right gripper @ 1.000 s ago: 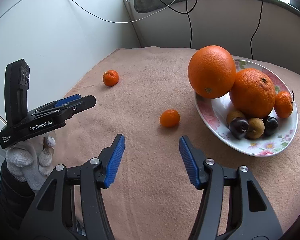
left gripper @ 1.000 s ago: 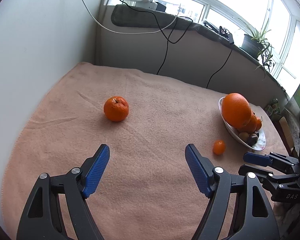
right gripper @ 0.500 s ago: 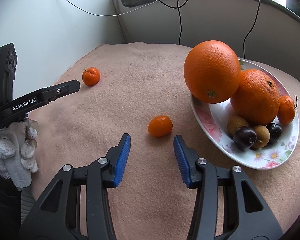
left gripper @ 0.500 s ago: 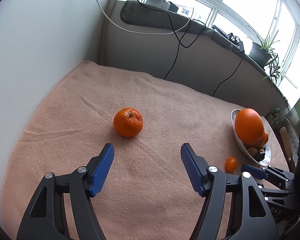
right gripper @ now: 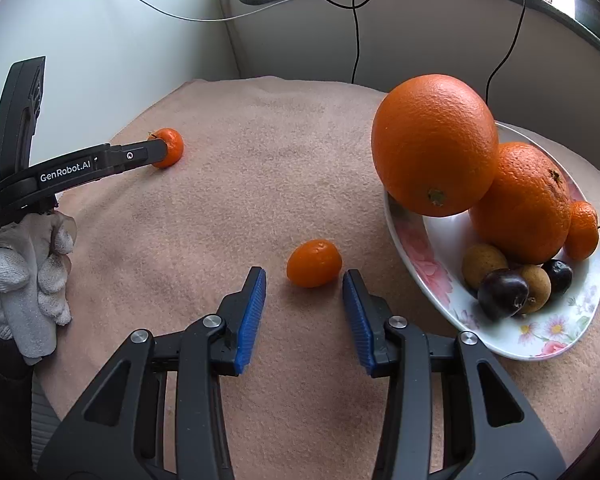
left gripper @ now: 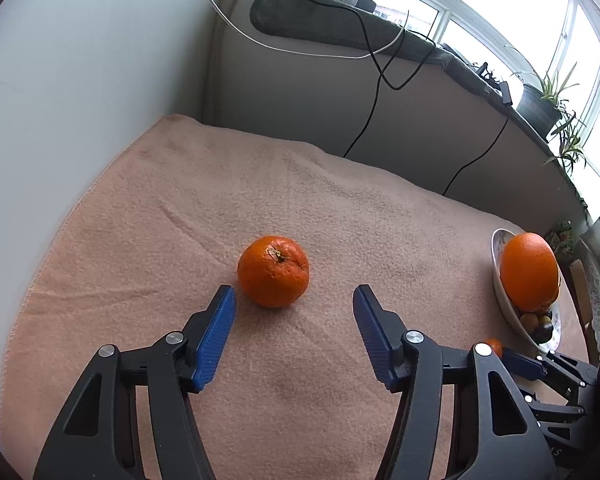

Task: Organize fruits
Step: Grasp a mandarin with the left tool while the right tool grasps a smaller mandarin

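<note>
A mandarin (left gripper: 273, 276) lies on the peach towel just ahead of my open left gripper (left gripper: 294, 300), slightly left of centre between the blue pads. It also shows in the right wrist view (right gripper: 169, 153), partly behind the left gripper's finger. A small kumquat (right gripper: 314, 263) lies just ahead of my open right gripper (right gripper: 304, 284), near its tips. A flowered plate (right gripper: 420, 264) at the right holds a large orange (right gripper: 434, 144), a second orange (right gripper: 526, 204), a small mandarin and several small dark and brown fruits.
The peach towel (left gripper: 340, 208) covers the table, with a white wall on the left and a grey wall behind. Cables hang down the back wall. A windowsill with a potted plant (left gripper: 540, 104) runs above. The person's gloved hand (right gripper: 28, 272) shows at left.
Both grippers moved forward. The left one closed in on the mandarin, the right one on the kumquat. The right gripper's gap has narrowed.
</note>
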The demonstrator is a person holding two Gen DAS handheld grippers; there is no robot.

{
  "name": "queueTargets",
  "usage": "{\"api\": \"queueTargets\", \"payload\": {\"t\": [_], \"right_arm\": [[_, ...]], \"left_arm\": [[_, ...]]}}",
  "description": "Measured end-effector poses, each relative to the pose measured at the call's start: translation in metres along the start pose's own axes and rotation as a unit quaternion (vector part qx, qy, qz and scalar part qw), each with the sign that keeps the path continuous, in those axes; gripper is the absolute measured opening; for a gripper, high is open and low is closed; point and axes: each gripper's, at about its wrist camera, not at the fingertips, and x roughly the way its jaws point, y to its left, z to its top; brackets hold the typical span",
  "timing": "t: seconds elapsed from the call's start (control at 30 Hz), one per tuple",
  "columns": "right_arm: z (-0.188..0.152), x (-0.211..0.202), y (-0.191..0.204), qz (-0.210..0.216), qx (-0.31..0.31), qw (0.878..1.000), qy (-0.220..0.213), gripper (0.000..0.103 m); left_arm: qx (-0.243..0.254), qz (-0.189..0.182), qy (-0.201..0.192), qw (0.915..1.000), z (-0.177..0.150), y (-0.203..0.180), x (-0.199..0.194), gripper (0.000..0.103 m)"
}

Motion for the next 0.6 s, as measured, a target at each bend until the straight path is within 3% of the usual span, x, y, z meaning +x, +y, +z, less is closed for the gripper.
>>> {"api": "queueTargets", "payload": {"t": [0.4, 0.6], "right_arm": [[0.003, 0.002, -0.002, 0.002, 0.006, 1.0, 0.002, 0.029], [0.006, 0.004, -0.002, 0.0, 0.008, 1.0, 0.002, 0.028]], "left_arm": [[-0.016, 0.006, 0.016, 0.9997, 0.004, 0.008, 0.014, 0.041], [-0.022, 0.005, 0.019, 0.9996, 0.005, 0.01, 0.016, 0.035]]}}
